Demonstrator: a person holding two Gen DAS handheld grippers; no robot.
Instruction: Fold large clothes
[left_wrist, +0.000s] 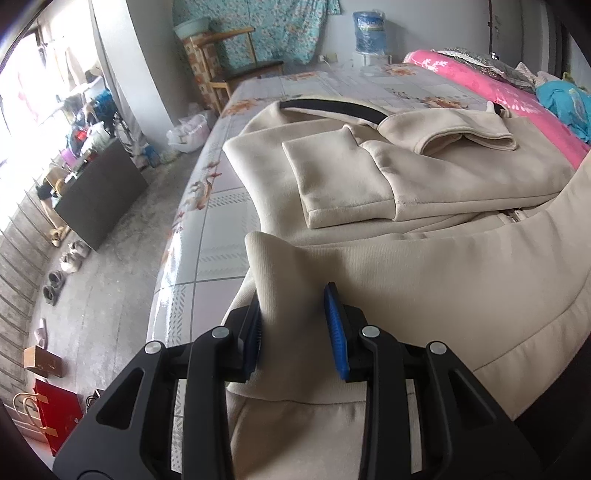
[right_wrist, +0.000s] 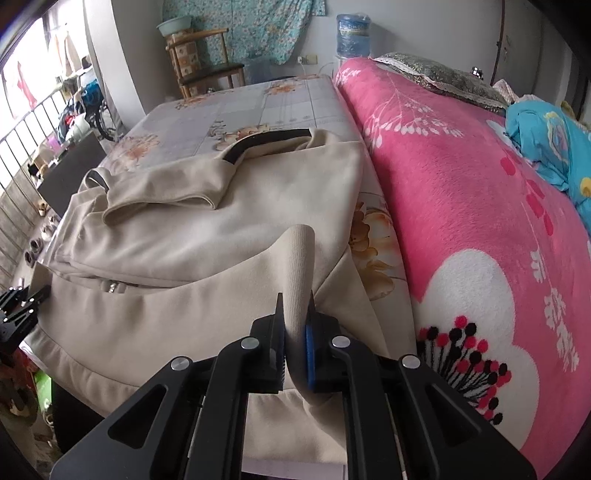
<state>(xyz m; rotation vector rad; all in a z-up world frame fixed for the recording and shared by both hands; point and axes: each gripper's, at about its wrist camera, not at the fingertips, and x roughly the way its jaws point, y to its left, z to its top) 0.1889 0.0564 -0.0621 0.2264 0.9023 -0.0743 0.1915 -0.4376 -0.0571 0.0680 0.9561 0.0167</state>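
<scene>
Cream jacket lies spread over the flower-patterned bed ahead of both tongs, its sleeves folded across the body and its dark-lined collar at the far end, with the pink blanket to the right of the right tongs. Left tongs hold a raised fold of the jacket's near ribbed hem between blue pads that stand fairly wide apart. Right tongs pinch another upright ridge of that hem, pads close together, the zipper pull ahead to their left.
</scene>
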